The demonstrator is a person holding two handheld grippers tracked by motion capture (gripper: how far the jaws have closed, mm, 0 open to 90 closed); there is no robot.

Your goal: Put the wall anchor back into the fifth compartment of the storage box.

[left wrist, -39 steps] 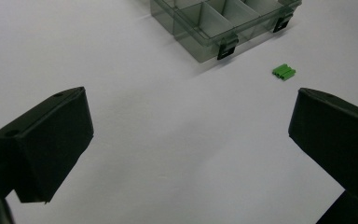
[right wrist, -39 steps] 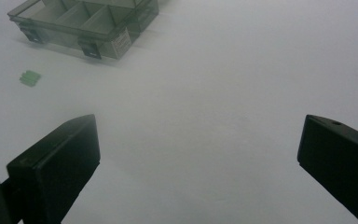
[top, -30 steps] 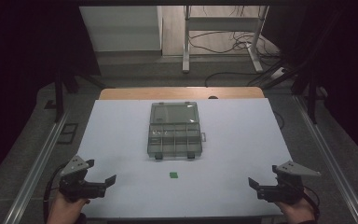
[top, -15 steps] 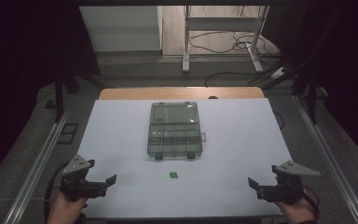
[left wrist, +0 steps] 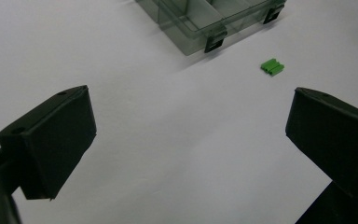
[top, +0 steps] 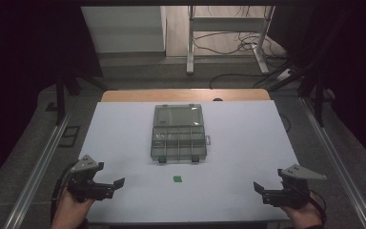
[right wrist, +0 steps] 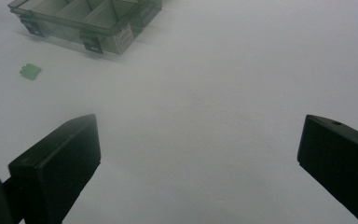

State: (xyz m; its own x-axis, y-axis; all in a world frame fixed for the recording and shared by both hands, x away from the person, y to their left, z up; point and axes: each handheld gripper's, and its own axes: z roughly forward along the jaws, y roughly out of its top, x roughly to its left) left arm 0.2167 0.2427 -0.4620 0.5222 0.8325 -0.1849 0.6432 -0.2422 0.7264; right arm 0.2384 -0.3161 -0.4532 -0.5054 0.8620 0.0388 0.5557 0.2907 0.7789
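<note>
We judge task barely begun; left gripper (top: pixel 116 184) and right gripper (top: pixel 259 189) both wide, holding nothing, at near worktop (top: pixel 248 143) corners; green block (top: pixel 177 179) lies loose just before open organizer box (top: pixel 178 132); pick-up and placing left.

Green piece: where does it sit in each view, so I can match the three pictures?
High view: green piece on the white table, just in front of the open organizer box.
Left gripper view: upper right, right of the box's front latch.
Right gripper view: upper left, below the box's front edge.
Shared landmark: the box.
</note>
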